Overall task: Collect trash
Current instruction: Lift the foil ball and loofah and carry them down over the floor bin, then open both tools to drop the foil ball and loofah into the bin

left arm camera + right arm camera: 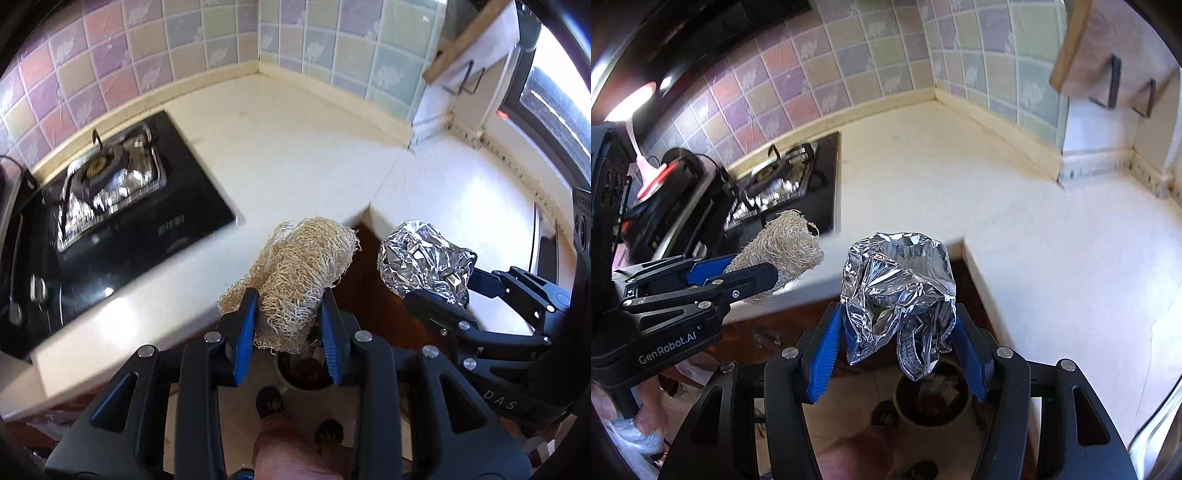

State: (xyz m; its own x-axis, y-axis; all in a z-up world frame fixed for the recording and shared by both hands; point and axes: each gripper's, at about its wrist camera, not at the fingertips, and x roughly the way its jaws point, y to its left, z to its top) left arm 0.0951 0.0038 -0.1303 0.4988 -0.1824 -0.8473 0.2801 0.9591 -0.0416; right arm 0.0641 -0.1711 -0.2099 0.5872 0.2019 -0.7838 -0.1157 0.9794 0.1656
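Basically, left gripper (290, 306) is clamped on the loofah scrubber (295, 273), right gripper (897, 325) clamped on the crumpled foil ball (897, 288). Both pieces sit between the pads, above the trash bin (932, 402), just off the countertop (295, 155) edge.

Home kitchen: pastel tiled wall (192, 48), cream countertop (288, 155), foil-lined gas hob (110, 181).

Left gripper (290, 306) clamps a tan loofah scrubber (295, 273) between its blue pads, above a bin (303, 373) on the floor. Right gripper (443, 284) holds a crumpled foil ball (421, 258). Gas hob (110, 188) sits in the cream countertop (295, 155).
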